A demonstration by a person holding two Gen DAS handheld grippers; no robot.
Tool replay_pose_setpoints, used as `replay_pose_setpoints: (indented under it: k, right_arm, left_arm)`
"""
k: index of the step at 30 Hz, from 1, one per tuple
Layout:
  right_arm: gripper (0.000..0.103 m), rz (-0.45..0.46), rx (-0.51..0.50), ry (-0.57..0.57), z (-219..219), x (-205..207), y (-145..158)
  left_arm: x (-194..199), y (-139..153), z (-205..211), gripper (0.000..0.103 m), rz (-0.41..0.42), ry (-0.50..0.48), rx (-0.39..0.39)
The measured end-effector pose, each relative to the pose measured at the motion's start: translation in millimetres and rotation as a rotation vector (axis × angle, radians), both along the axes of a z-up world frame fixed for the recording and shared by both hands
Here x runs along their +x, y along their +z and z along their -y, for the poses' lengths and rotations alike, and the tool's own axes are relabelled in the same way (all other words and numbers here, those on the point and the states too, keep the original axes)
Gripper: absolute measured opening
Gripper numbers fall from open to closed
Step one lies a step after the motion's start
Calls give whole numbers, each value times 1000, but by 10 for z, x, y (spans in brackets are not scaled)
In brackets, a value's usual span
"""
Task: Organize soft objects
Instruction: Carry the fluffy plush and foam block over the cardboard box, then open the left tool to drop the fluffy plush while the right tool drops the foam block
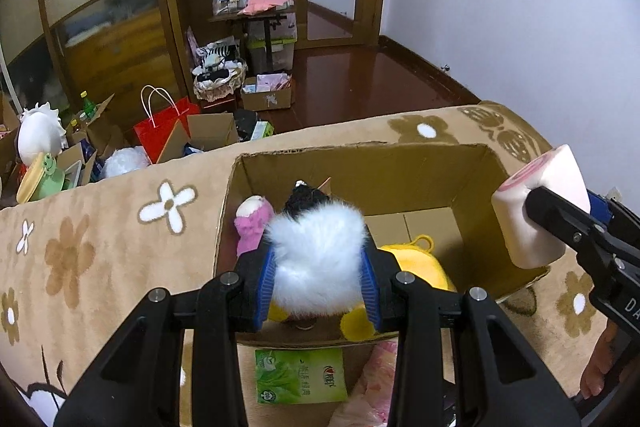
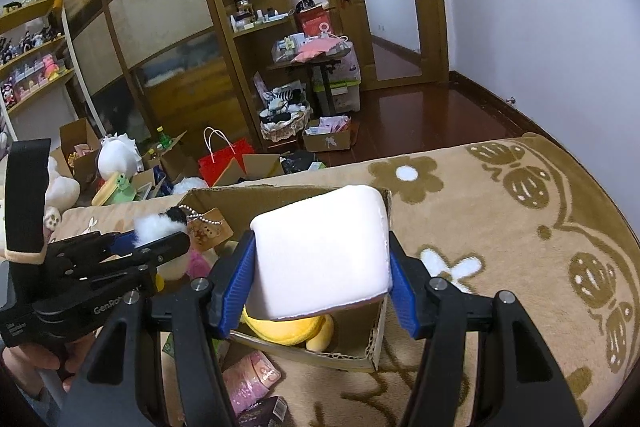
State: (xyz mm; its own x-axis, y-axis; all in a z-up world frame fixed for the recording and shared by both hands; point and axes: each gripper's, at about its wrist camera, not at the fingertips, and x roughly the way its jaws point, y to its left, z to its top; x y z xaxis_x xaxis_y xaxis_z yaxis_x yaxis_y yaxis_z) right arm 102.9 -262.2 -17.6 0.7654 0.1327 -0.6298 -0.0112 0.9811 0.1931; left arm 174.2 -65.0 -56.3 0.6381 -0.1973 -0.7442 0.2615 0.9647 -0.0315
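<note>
An open cardboard box [image 1: 400,163] [image 2: 376,343] stands on a beige flowered blanket. Inside lie a pink plush [image 1: 252,223], a yellow plush [image 1: 420,267] [image 2: 288,331] and a black knitted toy [image 1: 304,197]. My left gripper [image 1: 318,283] [image 2: 160,239] is shut on a white fluffy plush [image 1: 316,259] [image 2: 154,225], held over the box's near left part. My right gripper [image 2: 322,275] [image 1: 548,227] is shut on a pale pink cube-shaped cushion [image 2: 320,251] [image 1: 536,211], which hangs above the box's right rim.
A green tissue pack [image 1: 300,375] and pink wrapped packs [image 2: 252,379] lie on the blanket in front of the box. Past the blanket's far edge the floor holds a red paper bag [image 1: 164,131], cardboard boxes and toys. A wardrobe and a doorway stand behind.
</note>
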Motion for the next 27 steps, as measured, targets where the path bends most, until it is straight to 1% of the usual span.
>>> replay_pose_setpoints:
  k: [11,16,19,20,22,23,27]
  right_arm:
    - [67,-42,-24,16,-23,50,-152]
    - [68,-55,-26,25,-42,45,-197]
    - [70,-60,-25,25,-51,40,-197]
    - [70,-59,-24,25,-52,41,-197]
    - [70,-59,-23,25,-53,41,-197]
    - [71,-59,-21,24,-61,36,-195]
    - [72,-60,-10,20,-56,31,-212]
  left_arm:
    - [59,-95,-34,37,-46,2,12]
    - [44,-115,-12,39,-49,-13,27]
    - [39,-127,-1,40,-58,-20,24]
    - [40,-126,-1,40,-59,-21,21]
    - [37,-110,-2,47,-56,-30,6]
    - [30,-99,-2,48,-52,-34,0]
    - [11,-79,10,56,-36,-37,12]
